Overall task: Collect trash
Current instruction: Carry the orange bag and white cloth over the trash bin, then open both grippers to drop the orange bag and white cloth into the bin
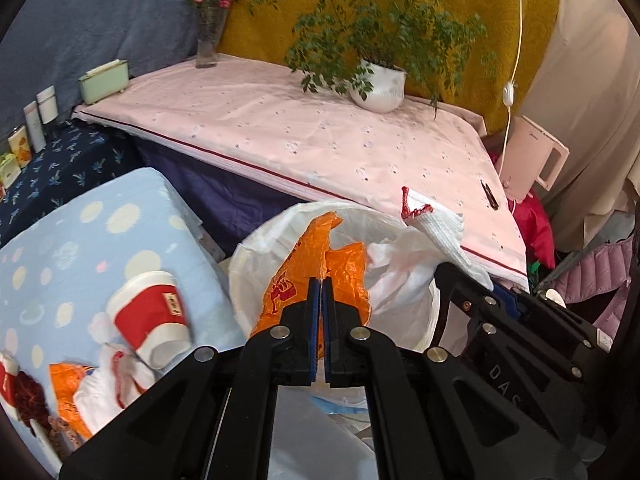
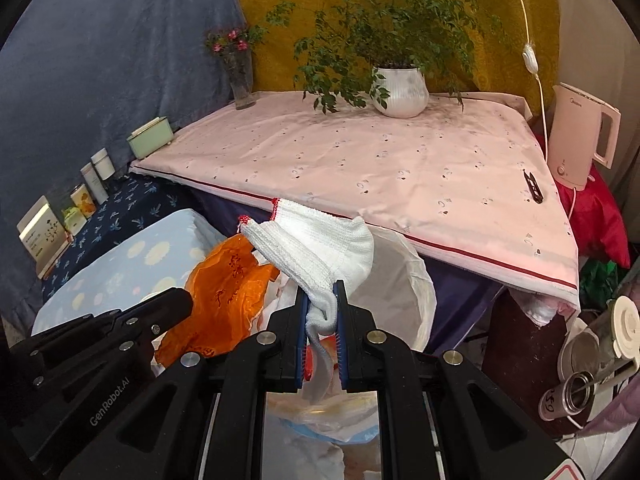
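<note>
My left gripper (image 1: pixel 322 280) is shut on an orange plastic bag (image 1: pixel 304 276) and holds it over the white-lined trash bin (image 1: pixel 256 248). My right gripper (image 2: pixel 322 284) is shut on a white knitted glove with red trim (image 2: pixel 316 244), held above the same bin (image 2: pixel 416 280). The glove also shows in the left wrist view (image 1: pixel 436 224), and the orange bag in the right wrist view (image 2: pixel 224 296). A red and white paper cup (image 1: pixel 150 316), another orange bag (image 1: pixel 68 392) and white scraps lie on the light blue dotted cloth (image 1: pixel 80 240) at the left.
A pink-covered table (image 1: pixel 320 132) stands behind the bin with a potted plant (image 1: pixel 378 84), a flower vase (image 1: pixel 208 40), a green box (image 1: pixel 104 80) and a black clip (image 1: pixel 490 196). A pink kettle (image 2: pixel 580 136) stands at the right. Bottles and boxes (image 1: pixel 36 124) line the left shelf.
</note>
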`<action>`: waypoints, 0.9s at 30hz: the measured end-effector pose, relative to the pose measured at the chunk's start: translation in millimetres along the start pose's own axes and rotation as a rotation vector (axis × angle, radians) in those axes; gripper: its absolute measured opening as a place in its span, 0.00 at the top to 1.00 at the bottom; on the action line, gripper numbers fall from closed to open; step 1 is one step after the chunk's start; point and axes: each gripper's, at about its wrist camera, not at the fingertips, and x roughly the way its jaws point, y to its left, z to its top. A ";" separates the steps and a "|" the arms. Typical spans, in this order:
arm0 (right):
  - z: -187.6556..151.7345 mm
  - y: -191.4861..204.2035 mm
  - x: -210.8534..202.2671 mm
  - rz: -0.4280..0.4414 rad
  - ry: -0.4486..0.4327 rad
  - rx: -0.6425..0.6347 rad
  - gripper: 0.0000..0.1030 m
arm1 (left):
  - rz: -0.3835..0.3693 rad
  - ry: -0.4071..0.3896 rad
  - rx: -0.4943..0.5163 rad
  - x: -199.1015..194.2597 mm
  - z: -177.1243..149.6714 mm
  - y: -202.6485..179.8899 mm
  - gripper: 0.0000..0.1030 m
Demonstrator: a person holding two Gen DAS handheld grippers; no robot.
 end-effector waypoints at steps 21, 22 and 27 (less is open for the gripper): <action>-5.0 -12.8 57.6 -0.012 0.086 0.018 0.89 | -0.018 0.099 -0.054 59.6 -6.1 15.0 0.96; -4.8 -12.8 58.6 -0.013 0.086 0.018 0.89 | -0.019 0.100 -0.059 60.4 -5.8 15.5 0.96; -4.4 -11.5 58.9 -0.033 0.076 0.015 0.75 | 0.048 0.093 -0.097 58.8 -5.6 21.8 0.49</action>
